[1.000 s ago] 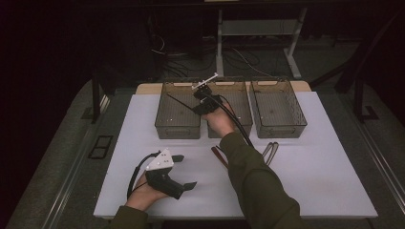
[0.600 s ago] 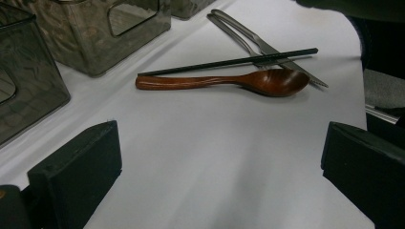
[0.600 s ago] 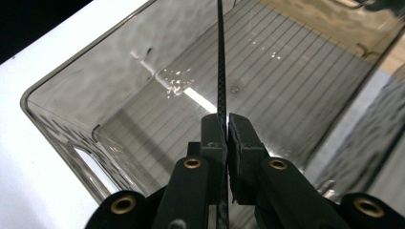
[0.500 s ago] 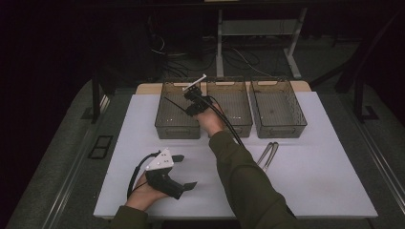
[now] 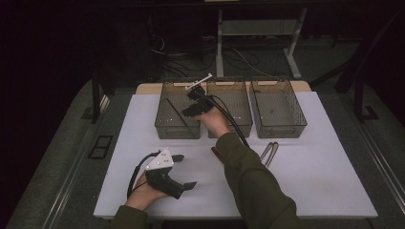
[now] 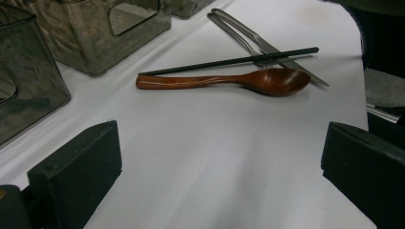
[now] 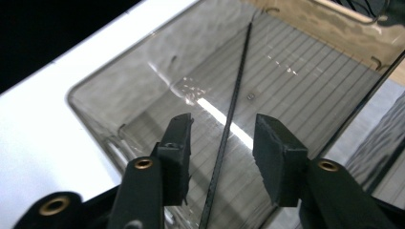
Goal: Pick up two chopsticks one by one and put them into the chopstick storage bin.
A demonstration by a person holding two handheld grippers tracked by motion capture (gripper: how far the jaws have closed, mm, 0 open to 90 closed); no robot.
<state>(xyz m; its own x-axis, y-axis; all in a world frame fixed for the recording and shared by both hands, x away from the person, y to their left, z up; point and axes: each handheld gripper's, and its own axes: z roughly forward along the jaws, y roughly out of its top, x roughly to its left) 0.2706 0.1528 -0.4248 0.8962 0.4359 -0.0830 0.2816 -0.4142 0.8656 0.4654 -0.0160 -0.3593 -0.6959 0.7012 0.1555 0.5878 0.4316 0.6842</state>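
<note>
Over the leftmost clear plastic bin (image 5: 177, 125), at twelve o'clock on the white table (image 5: 310, 181), the right gripper (image 7: 222, 131) has just been opening; its parted jaws flank, without pressing, the thin black chopstick (image 7: 234, 109) lying inside. The left gripper (image 5: 184, 171) rests wide open.
</note>
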